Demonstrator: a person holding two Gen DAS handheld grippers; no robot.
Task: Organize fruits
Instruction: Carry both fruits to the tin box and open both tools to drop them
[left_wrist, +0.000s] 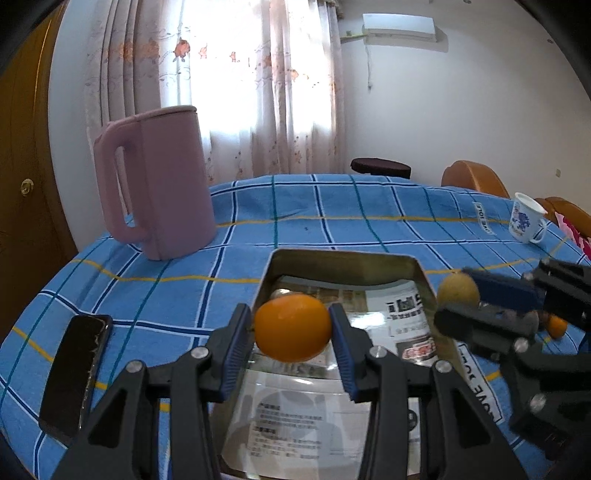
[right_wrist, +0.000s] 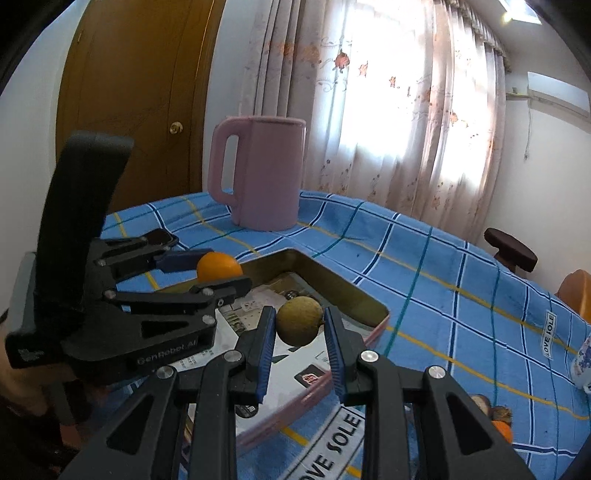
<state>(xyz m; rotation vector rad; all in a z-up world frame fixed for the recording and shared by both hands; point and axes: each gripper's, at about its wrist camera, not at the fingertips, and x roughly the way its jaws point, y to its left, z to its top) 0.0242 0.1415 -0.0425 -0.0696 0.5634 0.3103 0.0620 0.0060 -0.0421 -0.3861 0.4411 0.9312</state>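
My left gripper (left_wrist: 291, 332) is shut on a small orange fruit (left_wrist: 293, 326) and holds it above the near part of a shallow metal tin (left_wrist: 340, 258) lined with printed paper. My right gripper (right_wrist: 300, 326) is shut on a round brownish-green fruit (right_wrist: 300, 321), also above the tin (right_wrist: 373, 306). From the left wrist, the right gripper (left_wrist: 460, 301) and its brownish fruit (left_wrist: 458, 288) hang over the tin's right rim. From the right wrist, the left gripper (right_wrist: 218, 275) and the orange fruit (right_wrist: 218, 266) are at the tin's left side. More small fruits (right_wrist: 496, 415) lie on the cloth at the right.
A pink jug (left_wrist: 162, 181) stands on the blue checked tablecloth (left_wrist: 332, 210) behind the tin. A dark phone (left_wrist: 75, 373) lies at the left near the table edge. A white patterned cup (left_wrist: 524, 218) sits at the far right, with orange chair backs (left_wrist: 476, 179) beyond.
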